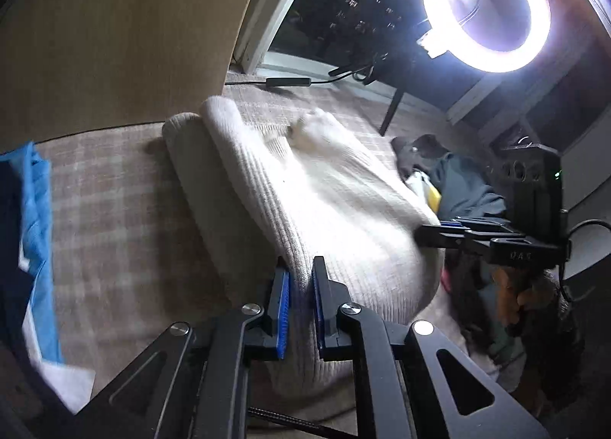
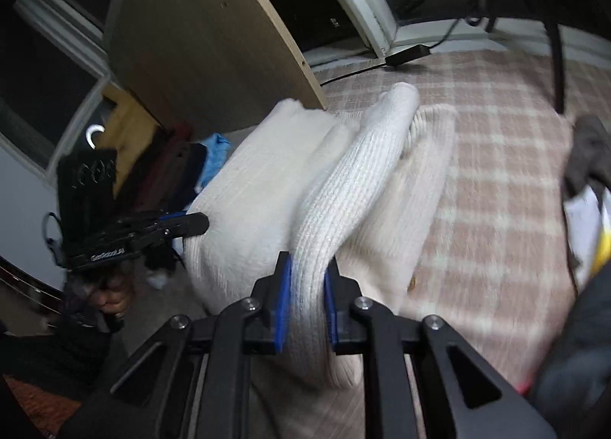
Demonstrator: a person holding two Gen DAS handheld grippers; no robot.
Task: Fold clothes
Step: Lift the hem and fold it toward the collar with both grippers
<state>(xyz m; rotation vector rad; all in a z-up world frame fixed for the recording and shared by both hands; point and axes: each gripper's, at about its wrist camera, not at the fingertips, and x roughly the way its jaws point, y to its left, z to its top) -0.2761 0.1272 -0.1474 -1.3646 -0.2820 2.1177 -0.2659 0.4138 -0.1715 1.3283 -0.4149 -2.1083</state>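
Note:
A cream ribbed knit sweater [image 1: 317,187] lies partly rolled on a plaid bed cover [image 1: 114,209]. My left gripper [image 1: 301,278] is shut on a fold at its near edge, blue pads pressing the knit. Across the garment the right gripper [image 1: 450,234] grips the far edge. In the right wrist view the sweater [image 2: 305,179] bunches up in thick folds, and my right gripper [image 2: 307,274] is shut on a raised ridge of it. The left gripper [image 2: 187,223] shows at the left, its tips against the sweater's side, held by a person's hand [image 2: 112,294].
Blue and navy clothes [image 1: 34,209] lie at the left of the bed. A dark clothes pile [image 1: 458,179] sits at the right. A bright ring light [image 1: 488,7] on a stand shines from the back. A wooden board [image 2: 206,30] leans behind the bed.

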